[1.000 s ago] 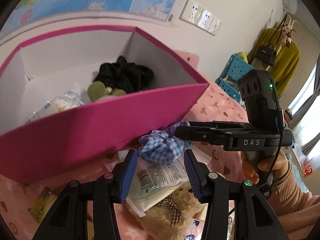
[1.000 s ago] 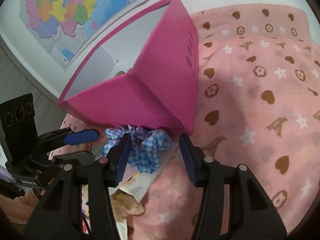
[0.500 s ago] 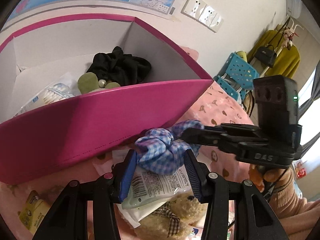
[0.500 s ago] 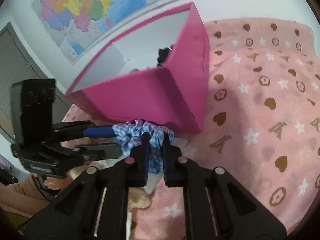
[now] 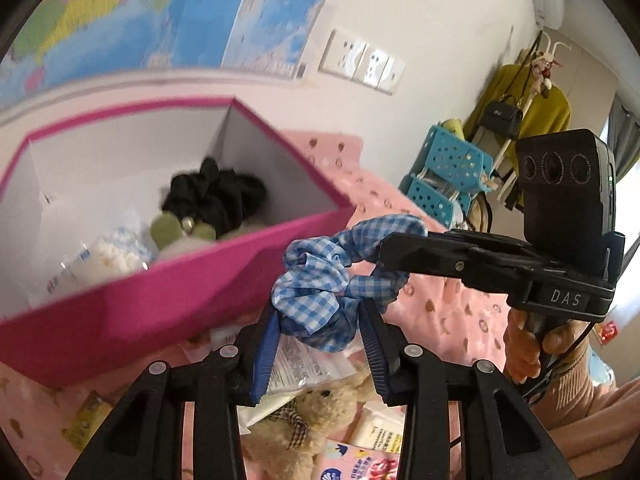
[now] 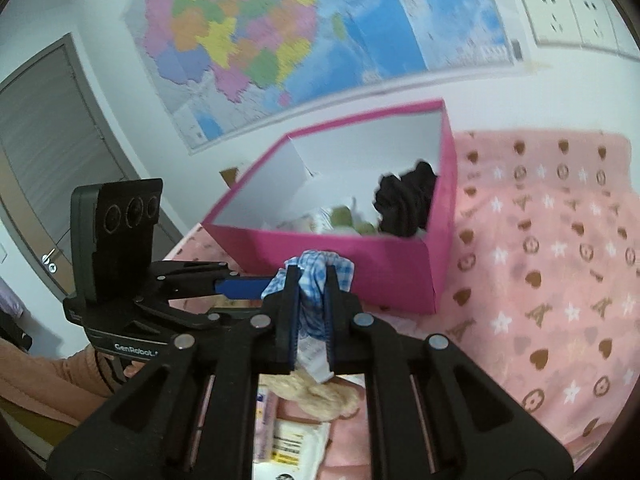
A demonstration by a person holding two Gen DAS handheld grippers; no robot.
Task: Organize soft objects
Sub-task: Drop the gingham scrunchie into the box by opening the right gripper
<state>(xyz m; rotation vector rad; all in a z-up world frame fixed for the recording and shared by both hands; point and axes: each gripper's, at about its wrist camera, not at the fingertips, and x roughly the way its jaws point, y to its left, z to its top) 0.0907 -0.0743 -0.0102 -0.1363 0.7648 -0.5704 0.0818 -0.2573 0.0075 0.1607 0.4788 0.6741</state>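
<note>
A blue gingham scrunchie (image 5: 320,276) hangs in the air in front of the pink box (image 5: 132,304). My right gripper (image 6: 311,276) is shut on the scrunchie (image 6: 316,276); it also shows in the left wrist view (image 5: 384,248). My left gripper (image 5: 318,332) is open, its blue pads (image 5: 264,348) either side of the scrunchie's lower part. The box (image 6: 360,252) holds a black cloth (image 5: 216,196), green soft pieces (image 5: 176,232) and a cotton pack (image 5: 108,256).
A tan teddy bear (image 5: 308,416), plastic packets (image 5: 304,364) and tissue packs (image 6: 296,444) lie on the pink patterned cloth (image 6: 540,280) below the grippers. Blue baskets (image 5: 444,176) and a coat rack stand at the back right. A map hangs on the wall.
My right gripper closed on the scrunchie and lifted it off the packets, up to the level of the box rim. My left gripper rose with it and stayed open.
</note>
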